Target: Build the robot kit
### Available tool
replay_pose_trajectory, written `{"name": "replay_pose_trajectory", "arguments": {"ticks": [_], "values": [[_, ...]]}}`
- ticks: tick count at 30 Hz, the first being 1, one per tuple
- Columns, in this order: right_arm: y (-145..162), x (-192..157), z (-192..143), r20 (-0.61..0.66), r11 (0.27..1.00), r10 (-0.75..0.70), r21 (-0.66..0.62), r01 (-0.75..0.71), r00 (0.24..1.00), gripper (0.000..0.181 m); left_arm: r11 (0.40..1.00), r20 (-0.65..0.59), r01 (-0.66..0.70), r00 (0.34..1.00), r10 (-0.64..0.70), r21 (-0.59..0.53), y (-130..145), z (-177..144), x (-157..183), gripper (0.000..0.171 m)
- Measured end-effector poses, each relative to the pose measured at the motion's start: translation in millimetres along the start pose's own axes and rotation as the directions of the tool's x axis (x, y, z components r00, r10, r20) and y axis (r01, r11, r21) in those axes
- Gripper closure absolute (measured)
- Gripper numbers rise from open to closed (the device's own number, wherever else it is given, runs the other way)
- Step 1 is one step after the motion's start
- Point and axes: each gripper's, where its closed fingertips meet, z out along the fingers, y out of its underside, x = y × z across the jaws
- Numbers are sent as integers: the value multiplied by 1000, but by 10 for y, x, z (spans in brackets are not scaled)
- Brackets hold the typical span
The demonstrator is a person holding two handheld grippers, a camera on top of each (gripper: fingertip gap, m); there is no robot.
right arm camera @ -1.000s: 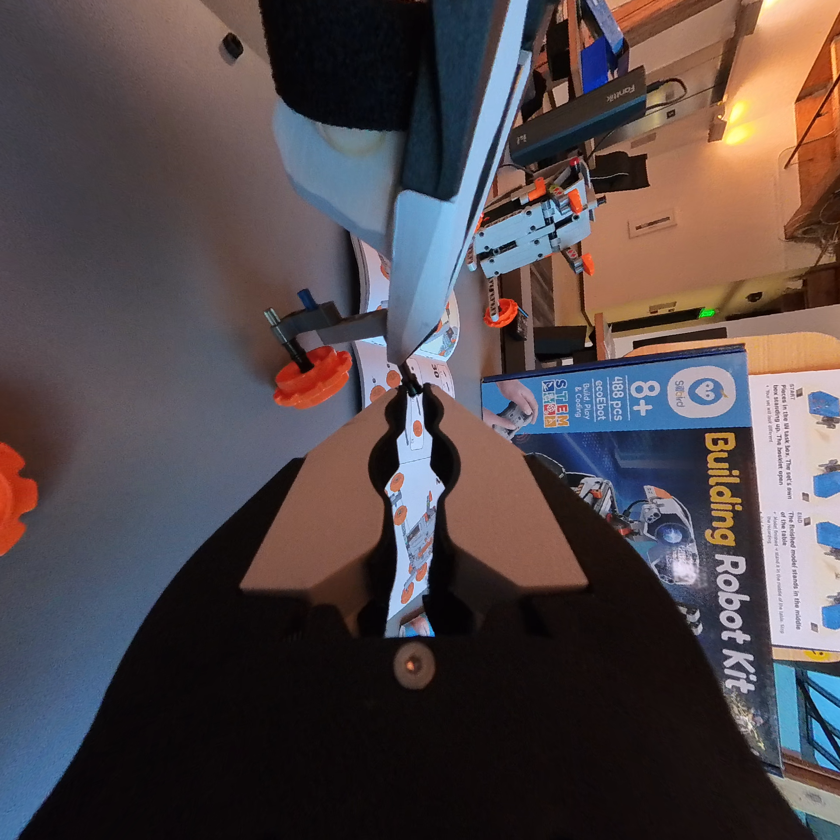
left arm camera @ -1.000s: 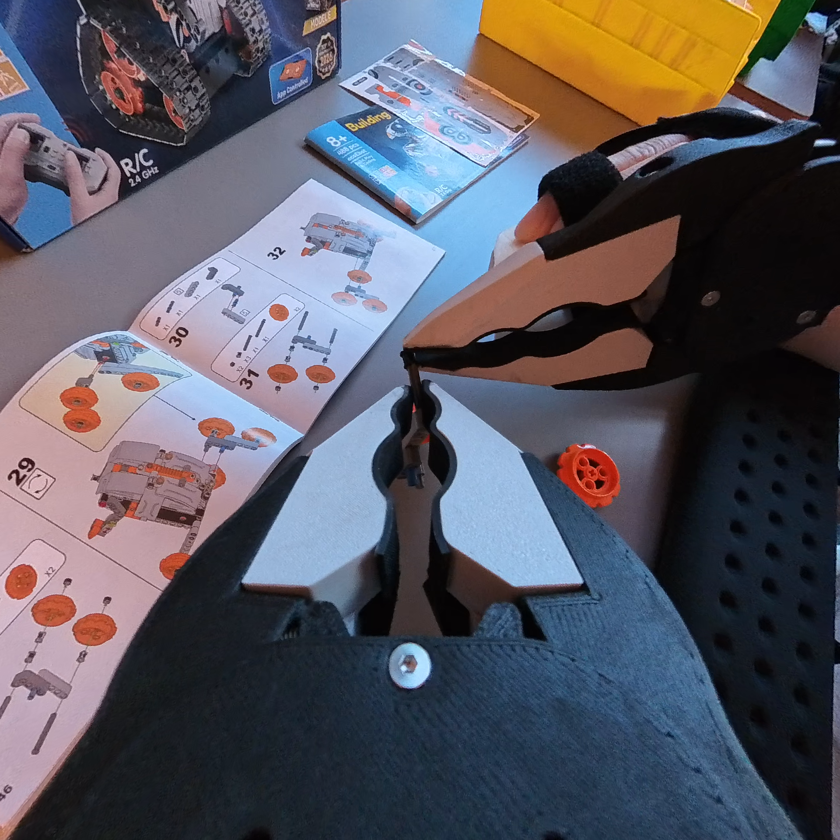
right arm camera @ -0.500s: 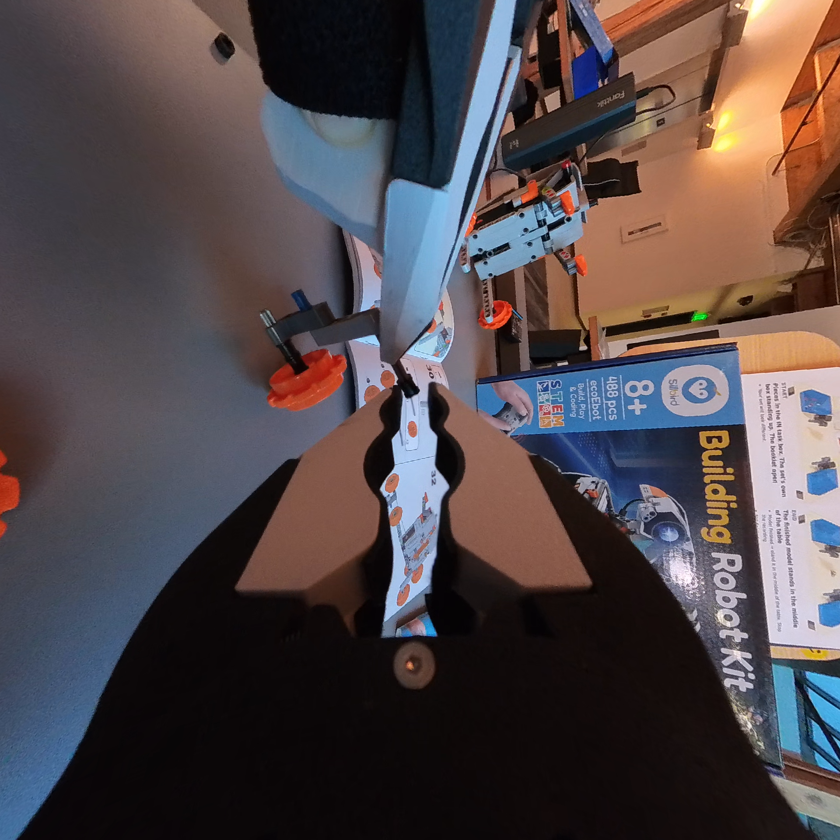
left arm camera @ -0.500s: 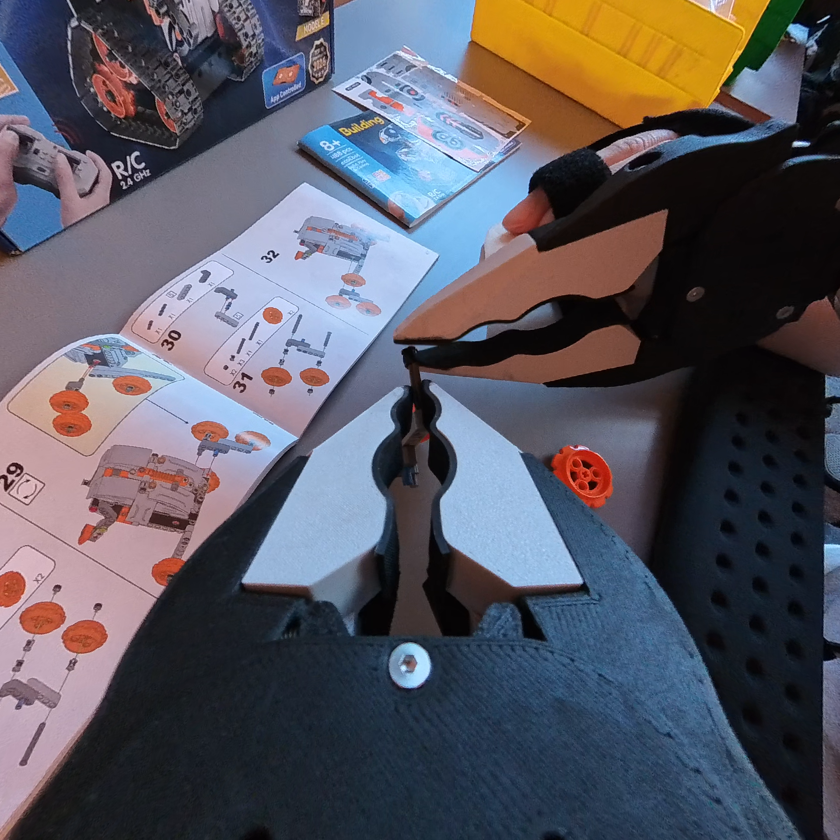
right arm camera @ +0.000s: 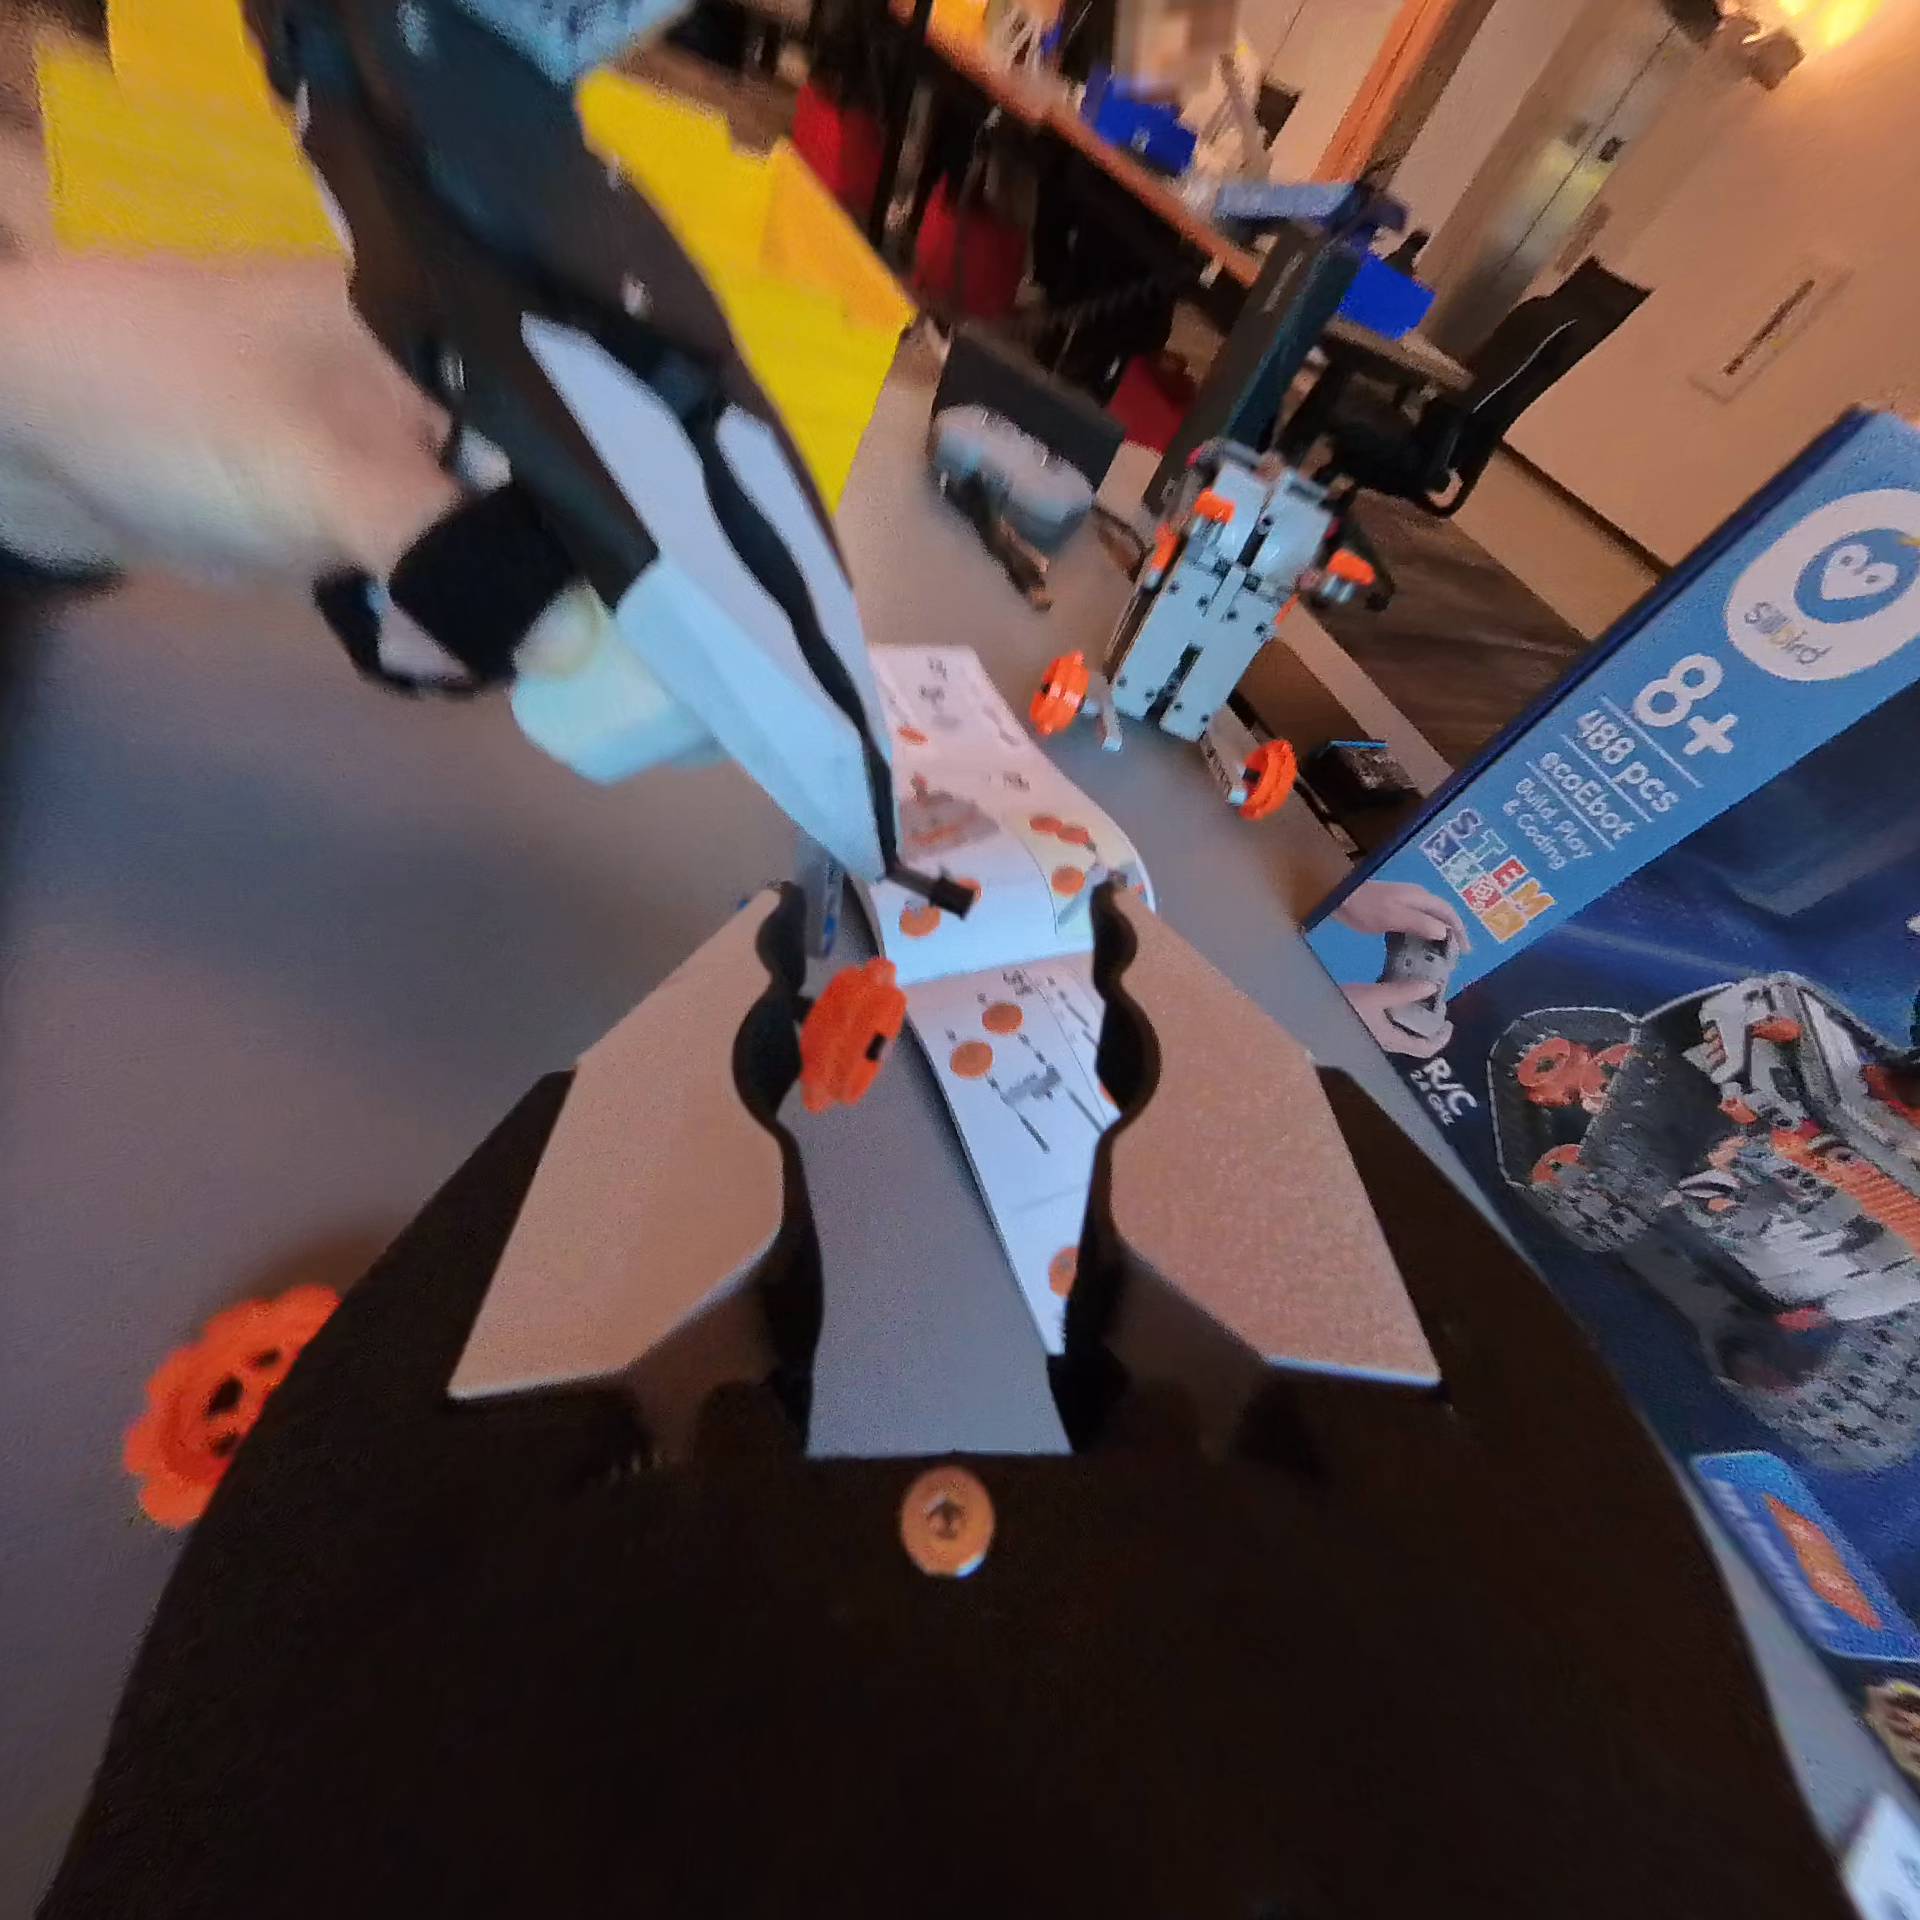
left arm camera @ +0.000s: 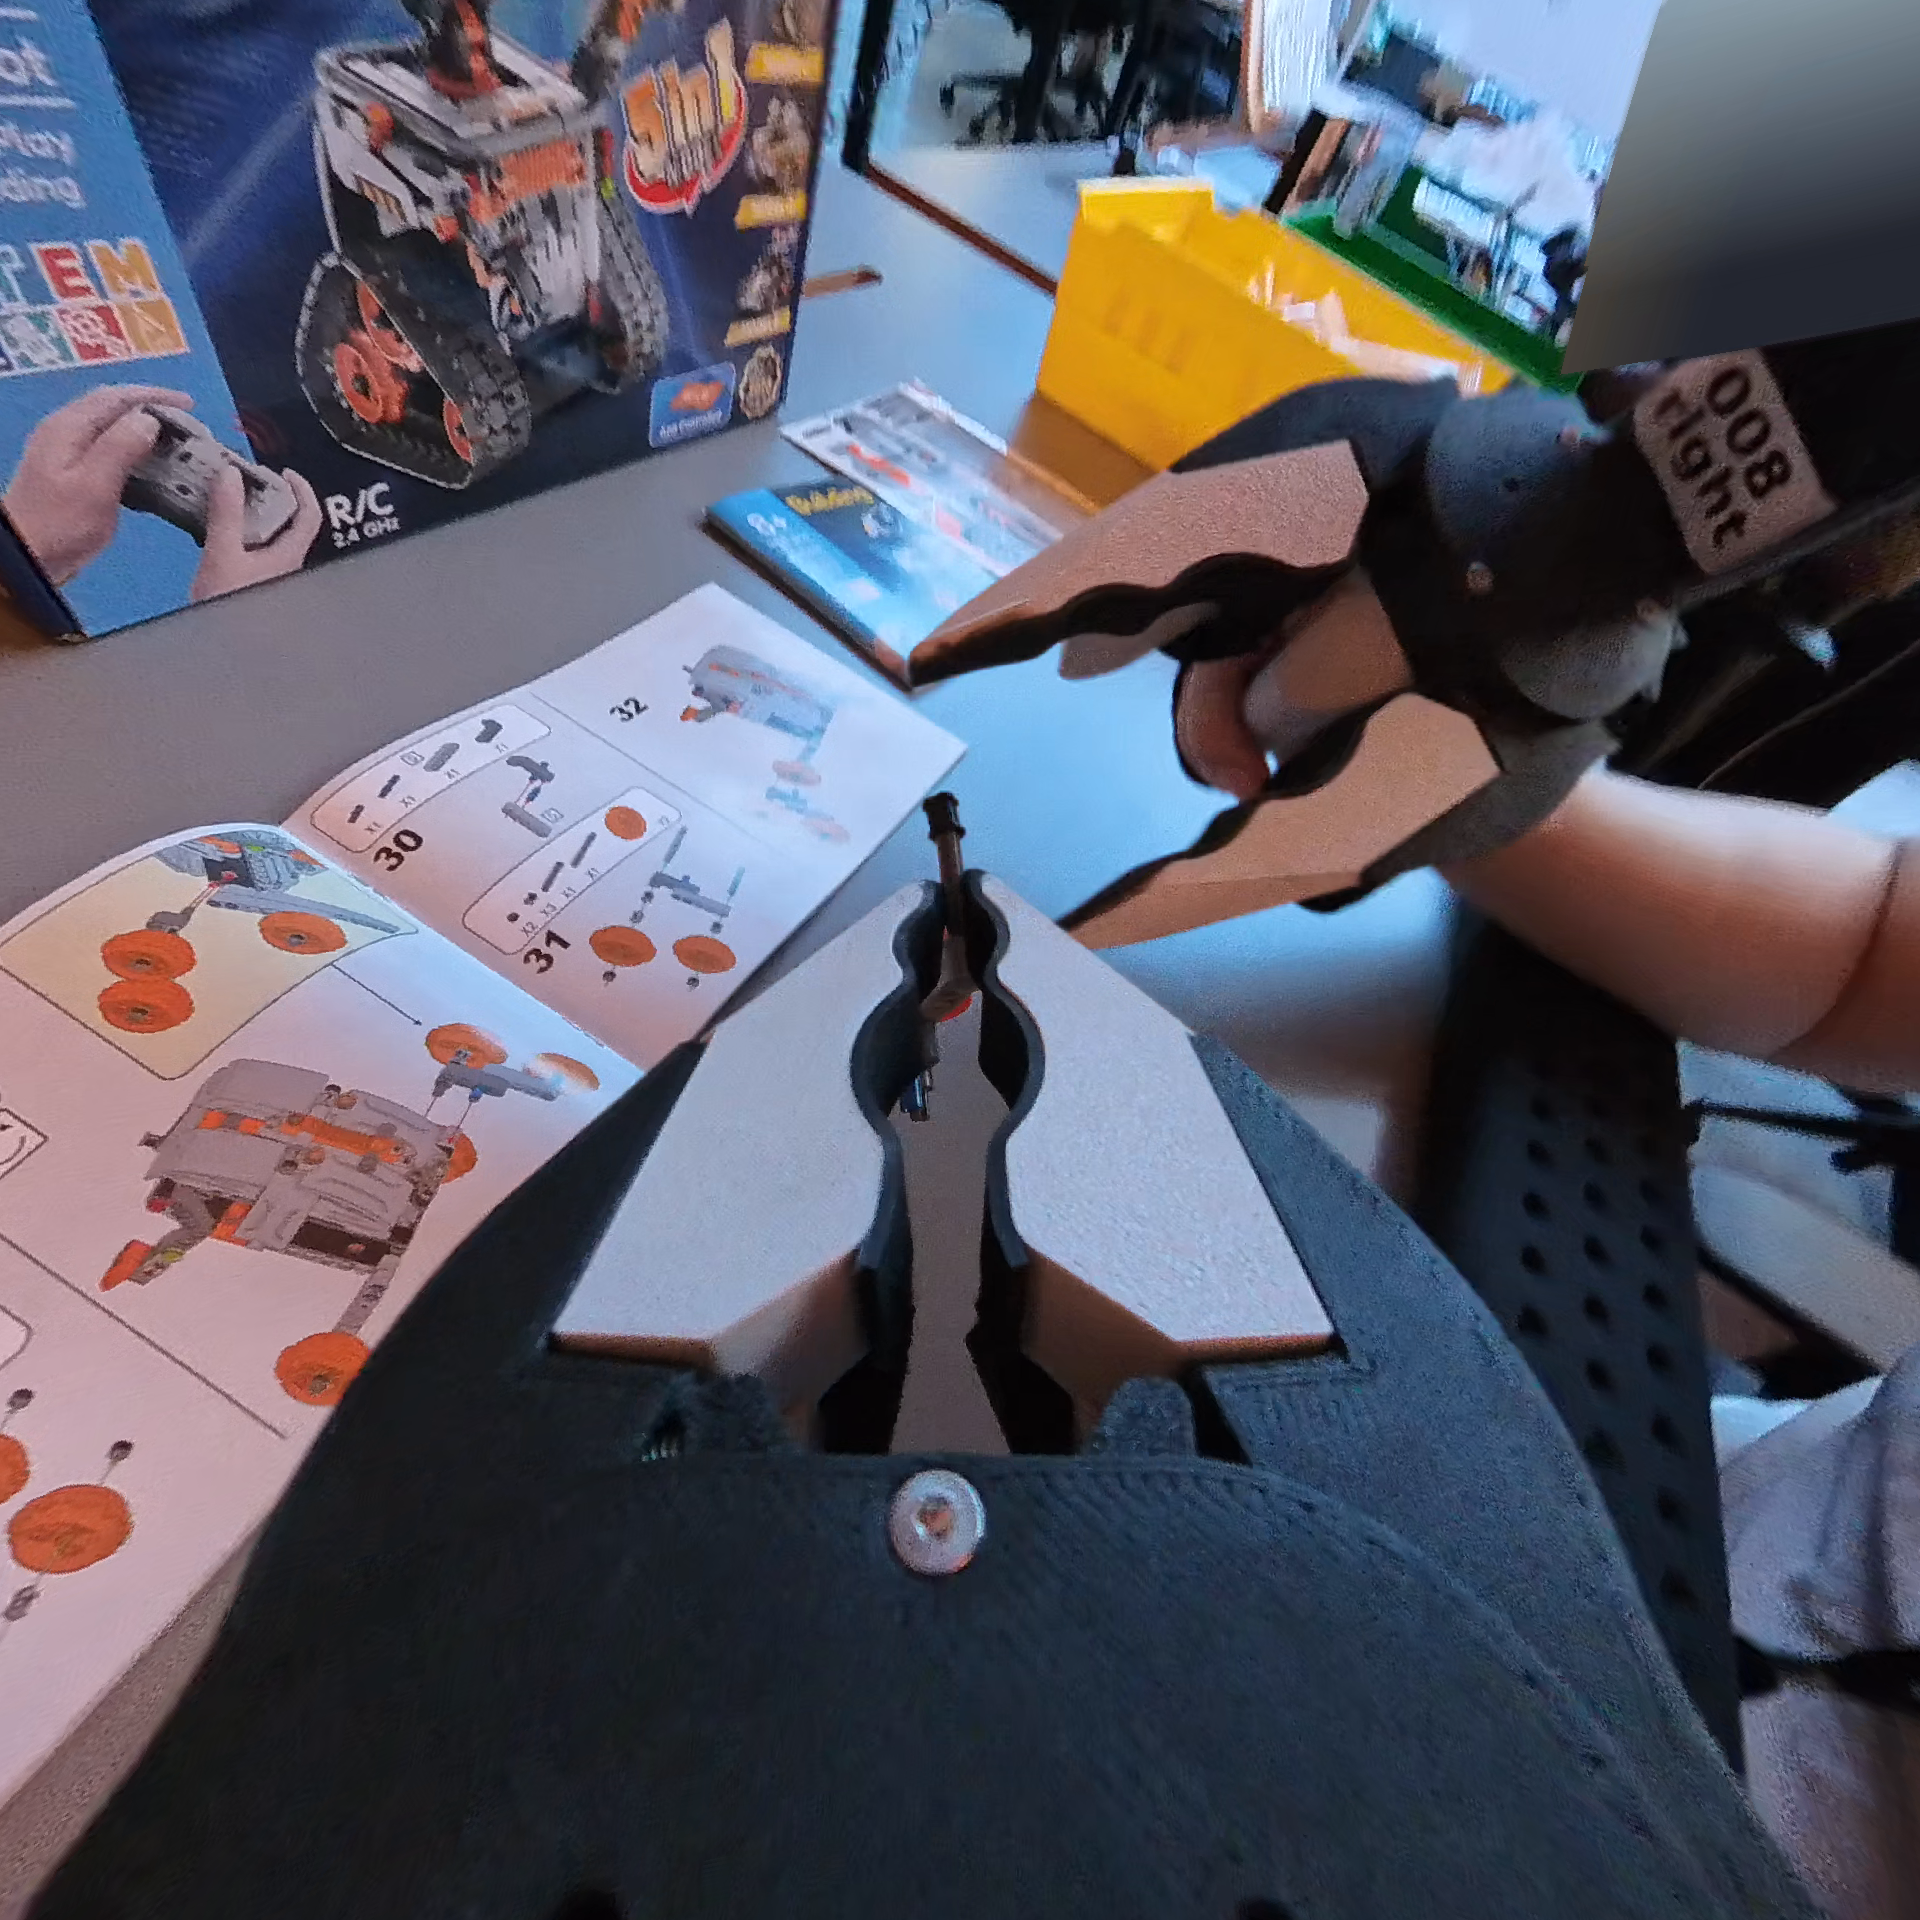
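The left tool (left arm camera: 948,894) is clenched on a thin black axle (left arm camera: 943,831) (an orange wheel (right arm camera: 847,1031) hangs below). The right tool (right arm camera: 940,904) gapes empty beside it, above the open instruction booklet (left arm camera: 436,935) on the desk (left arm camera: 1101,727).

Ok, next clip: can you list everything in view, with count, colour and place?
Axle part: one, black pin with grey piece and orange wheel, clamped in left gripper.
Loose wheel: one, orange, on table.
Instruction booklet: one, white, open on table.
Kit box: one, blue, standing behind booklet.
Closed booklets: two, blue and grey, past open booklet.
Bin: one, yellow, far side.
Half-built model: one, grey and orange, on table.
Left gripper: jaws shut.
Right gripper: jaws open, empty.
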Motion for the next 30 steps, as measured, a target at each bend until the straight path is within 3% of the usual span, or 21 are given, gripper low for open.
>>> {"name": "replay_pose_trajectory", "arguments": {"ticks": [2, 5, 9, 14, 20, 30], "values": [[-97, 7, 8, -21, 998, 47, 42, -46, 999, 120, 997, -12, 54, 999, -53, 56, -64, -10, -8, 171], [-62, -39, 89, -66, 1000, 0, -10, 0, 998, 114, 983, -42, 138, 990, -134, 118, -127, -10, -14, 171], [-29, -41, 186, -152, 999, -5, -41, -1, 988, 118, 973, -34, 191, 982, -188, 130, -115, 14, -59, 171], [17, 53, 266, -204, 995, 88, -36, -98, 975, 124, 961, -12, 229, 973, -230, 156, -127, 25, -112, 171], [61, 58, 292, -189, 995, 75, -54, -87, 979, 140, 958, -8, 235, 972, -237, 168, -138, 36, -111, 171], [80, 60, 332, -187, 994, 69, -74, -84, 980, 142, 953, 7, 246, 968, -251, 175, -121, 31, -156, 171]]}}
